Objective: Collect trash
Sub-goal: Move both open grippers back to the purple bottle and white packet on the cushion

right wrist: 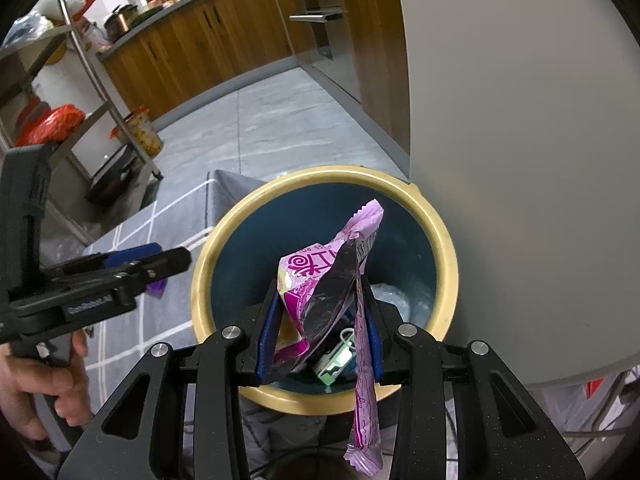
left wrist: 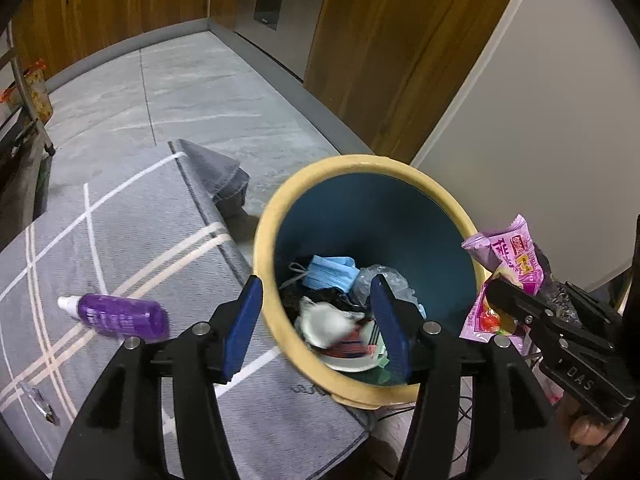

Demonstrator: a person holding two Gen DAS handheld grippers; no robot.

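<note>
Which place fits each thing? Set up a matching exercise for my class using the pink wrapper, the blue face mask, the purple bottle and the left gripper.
Things:
1. pink wrapper
2. blue face mask
3. purple bottle
4. left gripper

Places or states:
A. lying on the grey rug
B. open, holding nothing
C. clamped in the right gripper
D. inside the bin

Pairs: 1-C, 2-D, 3-A, 4-B
</note>
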